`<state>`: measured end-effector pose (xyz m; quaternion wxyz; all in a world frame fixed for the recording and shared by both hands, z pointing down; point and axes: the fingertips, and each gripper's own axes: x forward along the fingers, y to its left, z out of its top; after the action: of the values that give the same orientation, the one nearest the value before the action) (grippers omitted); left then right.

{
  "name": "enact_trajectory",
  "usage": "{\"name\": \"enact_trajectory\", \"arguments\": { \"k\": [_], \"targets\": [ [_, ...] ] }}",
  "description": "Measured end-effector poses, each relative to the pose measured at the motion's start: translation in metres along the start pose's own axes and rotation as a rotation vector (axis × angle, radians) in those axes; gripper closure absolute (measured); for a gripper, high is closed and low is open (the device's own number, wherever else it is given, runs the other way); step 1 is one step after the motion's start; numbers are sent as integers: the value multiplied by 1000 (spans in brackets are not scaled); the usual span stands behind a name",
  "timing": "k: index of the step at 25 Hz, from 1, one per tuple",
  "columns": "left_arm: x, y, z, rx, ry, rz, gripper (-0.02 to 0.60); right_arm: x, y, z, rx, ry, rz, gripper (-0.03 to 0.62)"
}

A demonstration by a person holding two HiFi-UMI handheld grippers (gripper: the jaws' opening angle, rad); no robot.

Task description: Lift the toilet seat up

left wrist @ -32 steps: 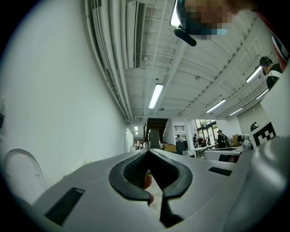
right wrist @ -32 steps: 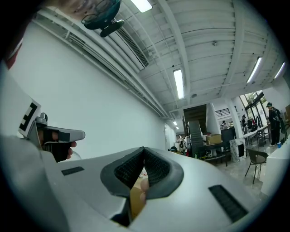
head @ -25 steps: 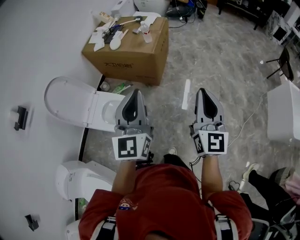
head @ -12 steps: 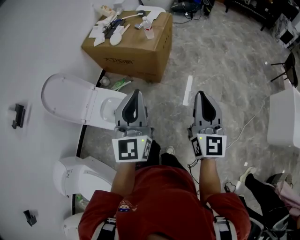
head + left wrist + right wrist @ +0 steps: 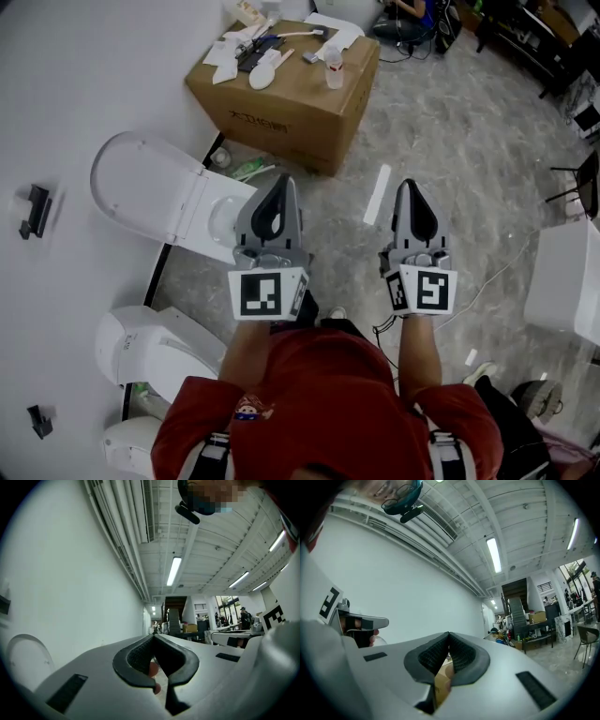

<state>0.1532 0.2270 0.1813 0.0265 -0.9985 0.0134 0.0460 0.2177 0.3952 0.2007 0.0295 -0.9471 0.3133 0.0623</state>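
In the head view the white toilet (image 5: pixel 214 217) stands against the wall at the left. Its lid (image 5: pixel 141 192) is raised and leans back on the wall. My left gripper (image 5: pixel 279 183) is held level over the bowl's near side and hides part of the seat; its jaws are shut with nothing between them. My right gripper (image 5: pixel 410 185) hangs over bare floor to the right of the toilet, shut and empty too. In the left gripper view the left gripper (image 5: pixel 153 637) has its tips together, and the lid (image 5: pixel 28 660) shows at the lower left. In the right gripper view the right gripper (image 5: pixel 448 633) has its pads touching.
A cardboard box (image 5: pixel 281 94) with tools and a bottle on top stands just beyond the toilet. A green bottle (image 5: pixel 248 170) lies between box and toilet. Two more white toilets (image 5: pixel 159 347) stand along the wall nearer me. A white strip (image 5: pixel 377 195) lies on the floor; a white unit (image 5: pixel 562 281) stands at the right.
Both grippers have travelled level with the person, side by side. The box now sits further right and lower in the head view. The jaws of both stay shut.
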Motion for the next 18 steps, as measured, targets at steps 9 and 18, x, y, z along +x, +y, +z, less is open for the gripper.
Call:
{"name": "enact_trajectory", "arguments": {
  "k": [9, 18],
  "targets": [
    [10, 87, -4, -14, 4, 65, 574, 76, 72, -1, -6, -5, 110, 585],
    [-6, 186, -6, -10, -4, 169, 574, 136, 162, -1, -22, -12, 213, 583]
  ]
}}
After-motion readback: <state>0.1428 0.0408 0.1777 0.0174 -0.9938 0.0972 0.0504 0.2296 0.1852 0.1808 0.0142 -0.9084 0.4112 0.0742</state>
